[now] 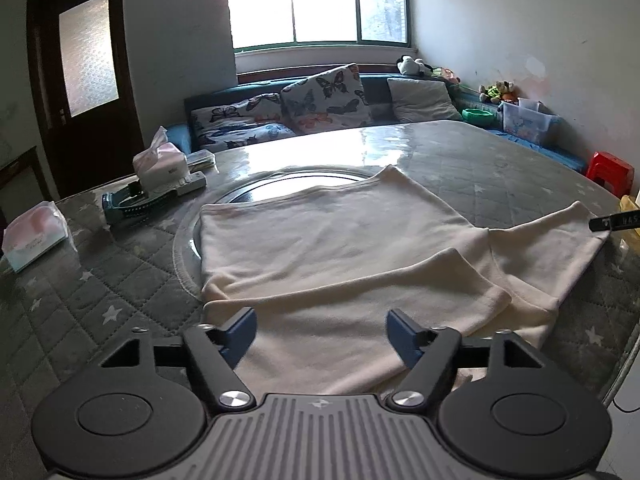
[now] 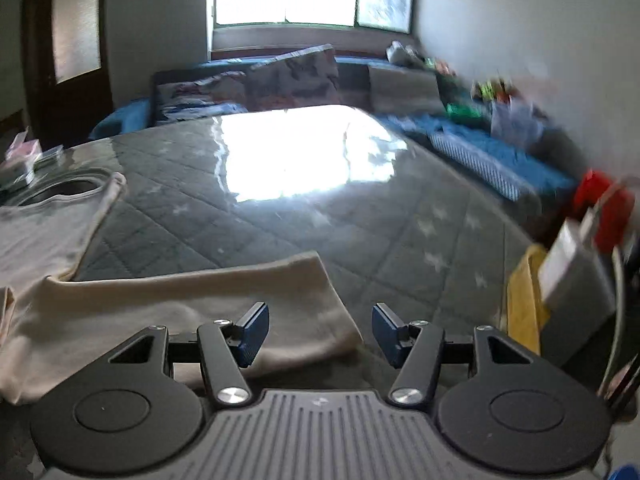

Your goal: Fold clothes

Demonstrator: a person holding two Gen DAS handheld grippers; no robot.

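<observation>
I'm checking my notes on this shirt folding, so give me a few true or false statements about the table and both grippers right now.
1. The left gripper is clamped on the cream shirt. False: its jaws stand open above the cloth.
2. One sleeve lies folded across the shirt. True.
3. The right gripper is open. True.
4. The tissue box sits on the shirt. False: it stands apart, on the quilted table cover.
</observation>
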